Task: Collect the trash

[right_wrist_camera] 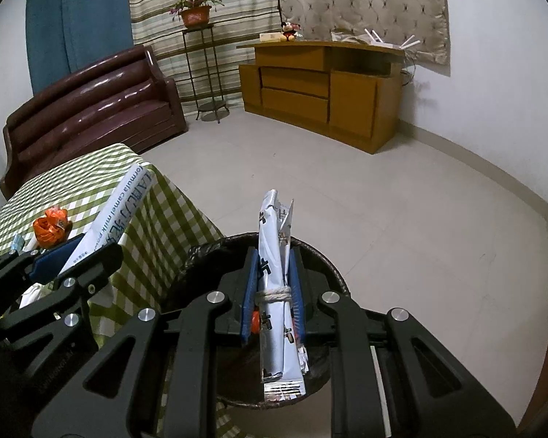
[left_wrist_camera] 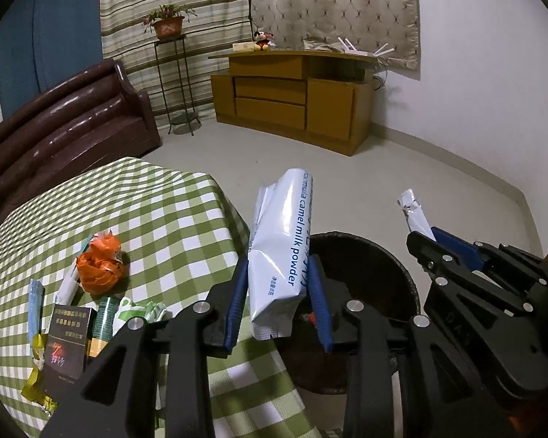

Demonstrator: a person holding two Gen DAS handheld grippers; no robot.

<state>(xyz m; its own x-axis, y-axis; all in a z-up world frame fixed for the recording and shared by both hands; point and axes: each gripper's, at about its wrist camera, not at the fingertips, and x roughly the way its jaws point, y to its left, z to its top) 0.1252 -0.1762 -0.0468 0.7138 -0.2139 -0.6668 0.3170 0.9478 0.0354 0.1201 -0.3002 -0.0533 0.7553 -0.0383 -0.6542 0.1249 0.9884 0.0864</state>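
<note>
**Two packets held over the bin**

A white foil pouch printed "camel milk powder" in blue (left_wrist_camera: 279, 252) stands tilted between the blue pads of the left gripper (left_wrist_camera: 278, 294). A slimmer white wrapper bound with pale string (right_wrist_camera: 276, 284) sits upright in the right gripper (right_wrist_camera: 273, 292). Both hang above a round dark wastebasket with a black liner (left_wrist_camera: 380, 266) on the pale tiled floor, just beside a table under a green-and-white checked cloth (left_wrist_camera: 157, 215). On the cloth lie a crumpled orange bag (left_wrist_camera: 98, 268), a dark cigarette box (left_wrist_camera: 67, 343) and other scraps. The left gripper's pads bracket the pouch; whether they press it I cannot tell. The right gripper is clenched on its wrapper.
</note>
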